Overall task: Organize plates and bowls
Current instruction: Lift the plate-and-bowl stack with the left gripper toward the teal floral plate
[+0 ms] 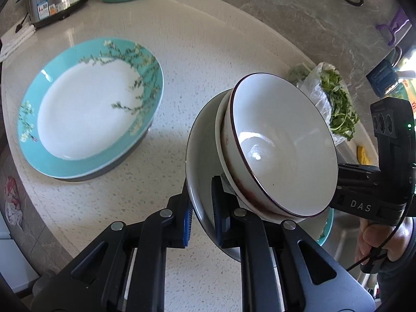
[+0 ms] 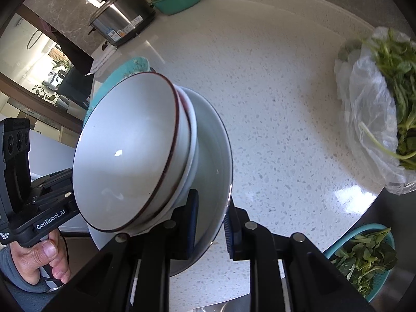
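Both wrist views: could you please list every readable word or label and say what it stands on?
"DAS": on the right tongs' body, seen from the left wrist.
"GenRobot.AI": on the left tongs' body, seen from the right wrist.
Small print beneath it: too small to read.
Stickers on the cooker: too blurred to read.

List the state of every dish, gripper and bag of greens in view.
White plate: lifted, clamped at opposite rims.
Stacked white bowls: nested on it.
Turquoise floral plate: resting on counter, empty.
Left gripper: shut on plate.
Right gripper: shut on plate.
Clear plastic bag of greens: open.
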Tool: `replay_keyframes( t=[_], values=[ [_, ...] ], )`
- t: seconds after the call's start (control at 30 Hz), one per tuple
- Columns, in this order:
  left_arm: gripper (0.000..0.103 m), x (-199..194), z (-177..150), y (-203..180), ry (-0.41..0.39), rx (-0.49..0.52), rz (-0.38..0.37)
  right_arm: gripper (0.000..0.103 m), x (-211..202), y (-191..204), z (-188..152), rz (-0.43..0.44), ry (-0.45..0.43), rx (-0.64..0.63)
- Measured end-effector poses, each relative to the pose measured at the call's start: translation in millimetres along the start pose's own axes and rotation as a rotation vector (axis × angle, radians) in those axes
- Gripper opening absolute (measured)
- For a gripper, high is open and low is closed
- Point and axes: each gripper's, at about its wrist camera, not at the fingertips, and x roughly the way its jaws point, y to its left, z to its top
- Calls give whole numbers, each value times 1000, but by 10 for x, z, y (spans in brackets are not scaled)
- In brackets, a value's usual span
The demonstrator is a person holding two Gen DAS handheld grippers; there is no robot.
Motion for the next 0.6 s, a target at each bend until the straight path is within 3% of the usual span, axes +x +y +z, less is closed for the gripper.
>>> replay_keyframes(
  t=[0.33, 0.6],
  values=[
    [11, -523, 201, 190, -39, 13, -5, 20, -254, 437, 220, -10, -64, -43],
    [11, -949, 526, 677, -64, 26, 5, 20, -239, 969, 591, -21, -102, -84]
  ],
)
